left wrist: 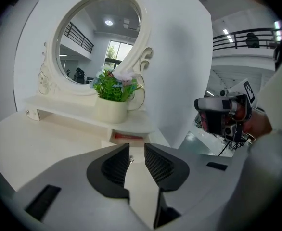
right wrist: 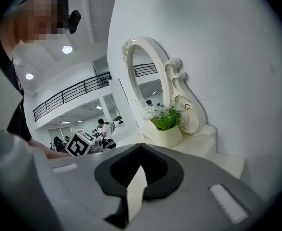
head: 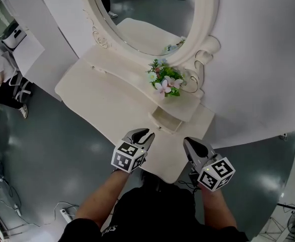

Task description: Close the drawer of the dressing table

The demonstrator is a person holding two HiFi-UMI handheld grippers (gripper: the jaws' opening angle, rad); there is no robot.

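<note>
Holding my left gripper (head: 145, 134) low over the near edge of the dressing table (head: 97, 92), I am keeping its jaws a little apart. Nothing is sitting between them, and they are touching nothing. My right gripper (head: 188, 142) is hanging just beside it, with its jaws pressed together and nothing in them.

Both are pointing toward the drawer (head: 165, 120). It is the small one under the raised shelf (head: 137, 87), and it is sticking out toward me, near my left gripper but not touching it. I am guessing it is light and stiff, with smooth painted sides, so it is likely sliding easily. I am thinking there is no need to grab it. Pushing flat on the middle of its front is looking best, so it is going in straight and not jamming.

A soft push is looking like enough, because the flower pot (head: 165, 82) is standing on the shelf right above and could be shaking. Farther back, the big round mirror (head: 152, 14) is standing against the white wall (head: 258, 59).
</note>
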